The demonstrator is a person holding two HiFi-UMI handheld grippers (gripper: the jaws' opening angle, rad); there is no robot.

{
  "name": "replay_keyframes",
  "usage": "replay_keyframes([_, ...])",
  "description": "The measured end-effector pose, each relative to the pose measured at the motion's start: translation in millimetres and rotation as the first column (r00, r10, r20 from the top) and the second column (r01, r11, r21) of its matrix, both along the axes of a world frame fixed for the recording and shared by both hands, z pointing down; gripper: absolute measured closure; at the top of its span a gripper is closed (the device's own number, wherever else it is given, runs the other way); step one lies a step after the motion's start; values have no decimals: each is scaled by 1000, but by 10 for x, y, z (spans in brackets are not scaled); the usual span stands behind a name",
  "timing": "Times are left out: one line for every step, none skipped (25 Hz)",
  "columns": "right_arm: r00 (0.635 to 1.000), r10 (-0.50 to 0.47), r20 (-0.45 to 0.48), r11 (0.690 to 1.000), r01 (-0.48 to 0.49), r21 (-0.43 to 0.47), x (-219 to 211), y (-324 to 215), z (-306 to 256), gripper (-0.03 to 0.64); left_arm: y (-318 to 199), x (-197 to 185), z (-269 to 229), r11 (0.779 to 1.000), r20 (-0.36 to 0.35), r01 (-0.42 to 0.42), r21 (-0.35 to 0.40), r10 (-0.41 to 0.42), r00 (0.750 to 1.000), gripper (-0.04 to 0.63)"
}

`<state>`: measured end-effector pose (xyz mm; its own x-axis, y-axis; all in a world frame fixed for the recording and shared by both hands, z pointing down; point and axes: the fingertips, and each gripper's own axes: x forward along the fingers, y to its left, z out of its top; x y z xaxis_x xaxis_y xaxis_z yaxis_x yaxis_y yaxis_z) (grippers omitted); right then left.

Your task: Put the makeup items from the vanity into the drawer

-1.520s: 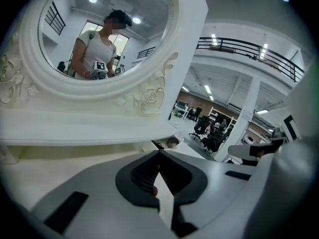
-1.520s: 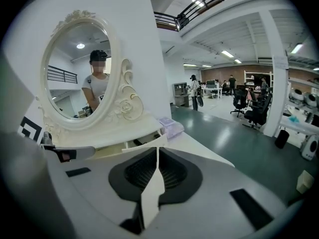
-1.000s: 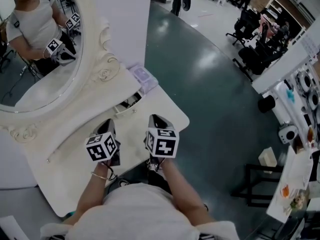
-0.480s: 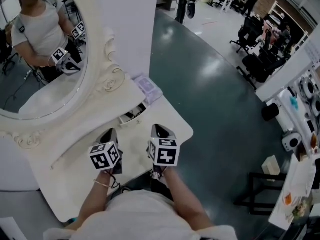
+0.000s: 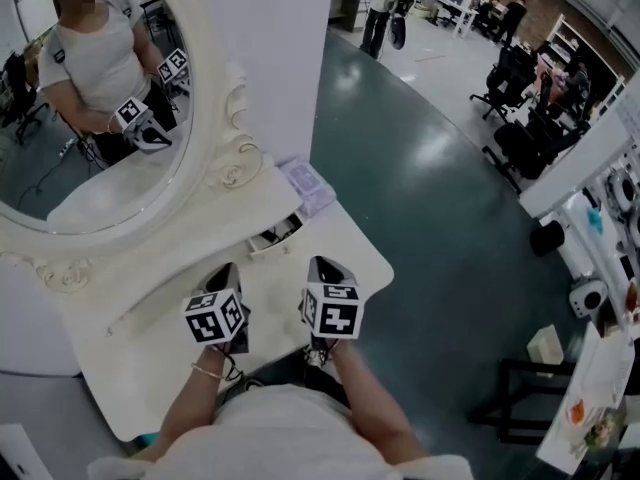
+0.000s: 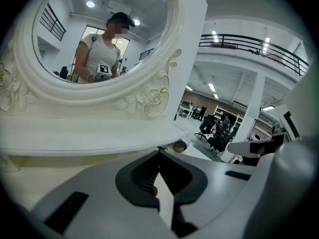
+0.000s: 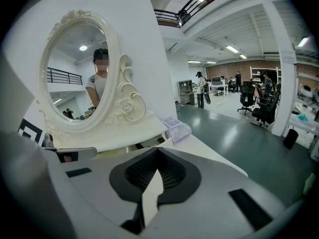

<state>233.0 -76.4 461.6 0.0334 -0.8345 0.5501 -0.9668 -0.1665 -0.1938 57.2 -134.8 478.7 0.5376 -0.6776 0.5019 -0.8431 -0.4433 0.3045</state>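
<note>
The white vanity (image 5: 150, 353) has an oval mirror (image 5: 90, 118) and a small drawer (image 5: 272, 236) standing partly open under its raised shelf, with dark things inside. A pale purple packet (image 5: 308, 184) lies at the right end of that shelf, and the right gripper view shows the purple packet (image 7: 177, 128) too. My left gripper (image 5: 226, 268) hovers over the front of the tabletop, its jaws together with nothing in them (image 6: 159, 151). Beside it, a little to the right, my right gripper (image 5: 320, 263) is also shut and empty (image 7: 157, 149). Both point toward the drawer.
The vanity's right edge drops to a grey-green floor (image 5: 430, 218). A black stool (image 5: 520, 388) and a cluttered white table (image 5: 590, 408) stand at the right. Office chairs (image 5: 520, 98) and people are far back. The mirror reflects a person holding both grippers.
The head view has drifted slightly. Both grippers keep their place over the front of the tabletop, jaws together.
</note>
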Motion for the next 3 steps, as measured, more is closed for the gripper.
replay_keyframes([1000,-1,-1,1000,1,0,-1,8,-1,600,8,-10,0,1000,0,2,0,-2,1000,593])
replay_keyframes([1000,-2,-3,1000,2,-1,-2,17,-2,598,17,-21,-1,1000,0,5,-1,-5,1000,592])
replay_keyframes([1000,-3,-4,1000,3,-1,-3,26,-4,600,26,-31,0,1000,0,8,-2,-8,1000,592])
